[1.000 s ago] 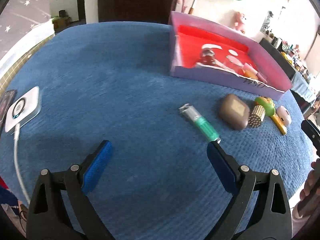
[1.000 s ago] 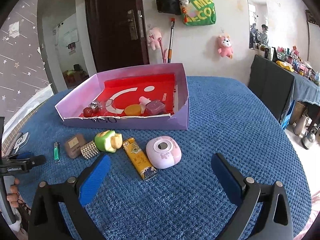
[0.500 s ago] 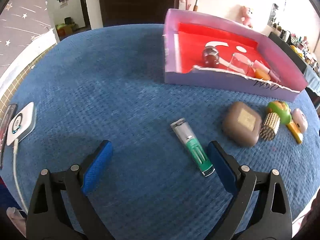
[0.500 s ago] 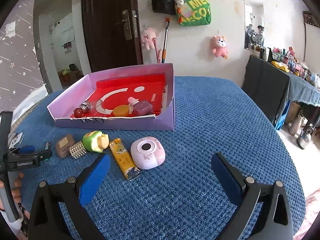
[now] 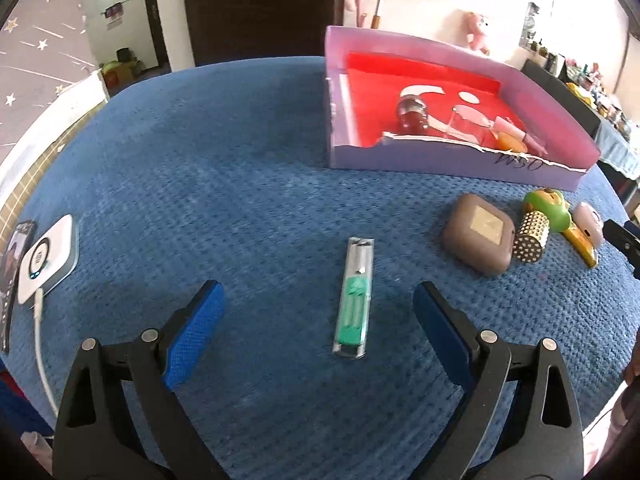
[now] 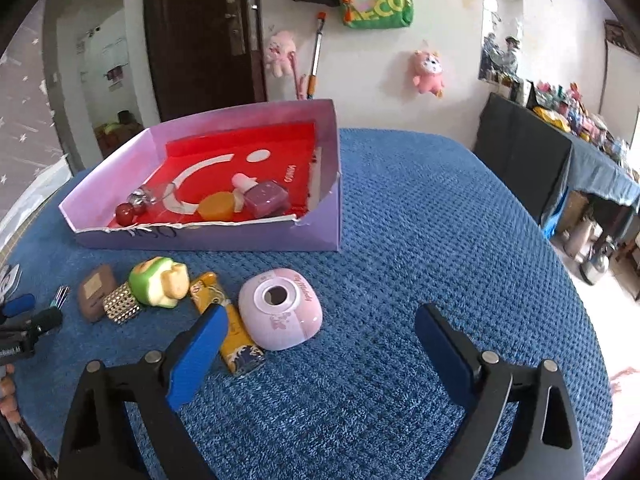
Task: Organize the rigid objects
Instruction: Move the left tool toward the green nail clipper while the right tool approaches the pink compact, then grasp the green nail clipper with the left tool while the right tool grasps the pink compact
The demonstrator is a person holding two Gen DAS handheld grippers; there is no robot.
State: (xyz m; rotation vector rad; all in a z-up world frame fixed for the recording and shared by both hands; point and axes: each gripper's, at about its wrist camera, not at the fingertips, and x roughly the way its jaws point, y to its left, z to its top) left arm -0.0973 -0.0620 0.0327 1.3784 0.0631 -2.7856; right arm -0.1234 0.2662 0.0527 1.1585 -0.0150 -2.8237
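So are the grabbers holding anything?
No. The left gripper is open around the green lighter, not touching it; the right gripper is open, empty.

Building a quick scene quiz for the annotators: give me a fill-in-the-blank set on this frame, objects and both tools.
1. The left tool is open, its fingers on either side of the ____ and silver nail clipper.
2. The purple box has a ____ floor.
3. The right tool is open and holds ____.
4. The pink round case lies on the cloth, ____ the box.

Missing words: green; red; nothing; outside
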